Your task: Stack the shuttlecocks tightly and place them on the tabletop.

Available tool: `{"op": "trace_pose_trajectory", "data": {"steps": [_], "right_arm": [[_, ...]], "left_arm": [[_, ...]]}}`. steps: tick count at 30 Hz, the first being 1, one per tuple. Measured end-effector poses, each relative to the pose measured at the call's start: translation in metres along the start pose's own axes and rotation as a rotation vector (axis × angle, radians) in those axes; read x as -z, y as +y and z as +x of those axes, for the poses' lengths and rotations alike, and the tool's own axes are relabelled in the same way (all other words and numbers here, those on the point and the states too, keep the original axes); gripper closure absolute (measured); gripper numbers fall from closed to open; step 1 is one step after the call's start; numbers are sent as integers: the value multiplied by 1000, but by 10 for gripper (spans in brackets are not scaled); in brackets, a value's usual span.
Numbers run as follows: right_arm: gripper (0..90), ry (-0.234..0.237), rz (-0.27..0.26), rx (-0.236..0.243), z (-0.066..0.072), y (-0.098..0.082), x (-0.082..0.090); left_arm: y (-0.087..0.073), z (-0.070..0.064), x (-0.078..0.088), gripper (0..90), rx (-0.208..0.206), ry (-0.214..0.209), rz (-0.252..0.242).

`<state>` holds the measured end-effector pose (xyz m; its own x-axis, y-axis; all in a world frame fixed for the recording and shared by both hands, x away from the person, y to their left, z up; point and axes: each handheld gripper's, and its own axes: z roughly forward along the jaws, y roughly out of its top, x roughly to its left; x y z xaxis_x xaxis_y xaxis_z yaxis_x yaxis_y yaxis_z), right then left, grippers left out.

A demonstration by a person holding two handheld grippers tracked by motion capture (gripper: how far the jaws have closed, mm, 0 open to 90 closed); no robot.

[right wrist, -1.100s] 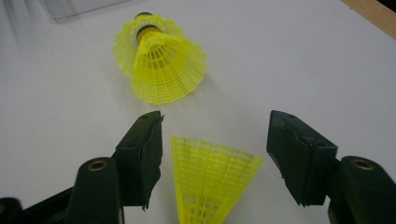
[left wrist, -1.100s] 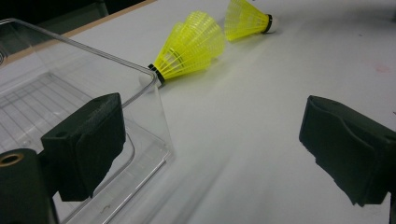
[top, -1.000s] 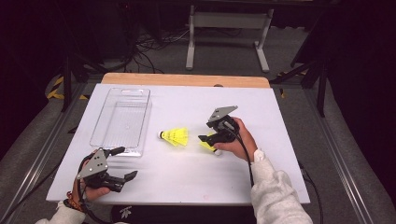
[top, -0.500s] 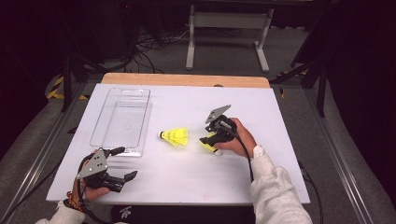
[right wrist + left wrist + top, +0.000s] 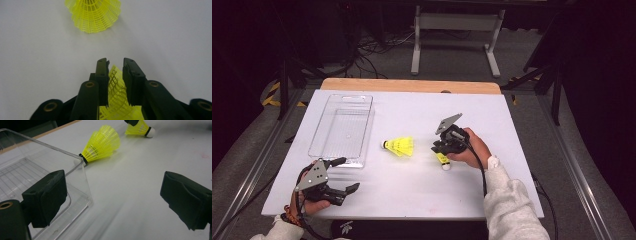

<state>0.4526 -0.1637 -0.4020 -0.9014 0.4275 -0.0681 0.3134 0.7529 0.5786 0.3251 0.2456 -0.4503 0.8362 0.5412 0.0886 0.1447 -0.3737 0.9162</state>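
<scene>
The right gripper [image 5: 443, 151] has just been closing its jaws, and they now pinch the mesh skirt of a yellow shuttlecock [image 5: 443, 160] on the white table [image 5: 422, 185], right of centre. In the high view the held shuttlecock's long axis runs roughly from 12 to 6 o'clock, its white cork tip toward 6 o'clock and its skirt under the gripper at the 12 o'clock end. In the right gripper view its squeezed skirt [image 5: 116, 92] shows between the two black jaws, while its cork is hidden below the frame. A second shuttlecock [image 5: 399, 146] lies on its side at the table's middle, at about 9 o'clock from the right gripper and apart from it; its axis runs 9 to 3 o'clock, cork toward 9 o'clock, open skirt toward 3 o'clock. In the left gripper view its cork is partly masked by the corner of the clear plastic tray [image 5: 75, 162]. That tray [image 5: 324, 150] sits at the table's left side, long axis 12 to 6 o'clock, with nothing in it. The left gripper [image 5: 342, 175], at 6 o'clock from the tray, has its jaws spread wide around nothing; one jaw overlaps the tray's near edge.
</scene>
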Motion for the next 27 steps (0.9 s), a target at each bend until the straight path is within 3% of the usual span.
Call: {"op": "trace_pose_trajectory", "data": {"steps": [5,13,21,27], "right_arm": [[861,29,-22,-4,0,-1,2],[888,0,-89,-34,0,-2,8],[889,-32,-234,-96,8,5,10],[888,-63,-326,-152,13,0,8]], "left_arm": [[0,0,0,79,1,0,1],[0,0,0,79,1,6,-4],[0,0,1,79,3,12,-6],[0,0,1,79,1,12,-7]]}}
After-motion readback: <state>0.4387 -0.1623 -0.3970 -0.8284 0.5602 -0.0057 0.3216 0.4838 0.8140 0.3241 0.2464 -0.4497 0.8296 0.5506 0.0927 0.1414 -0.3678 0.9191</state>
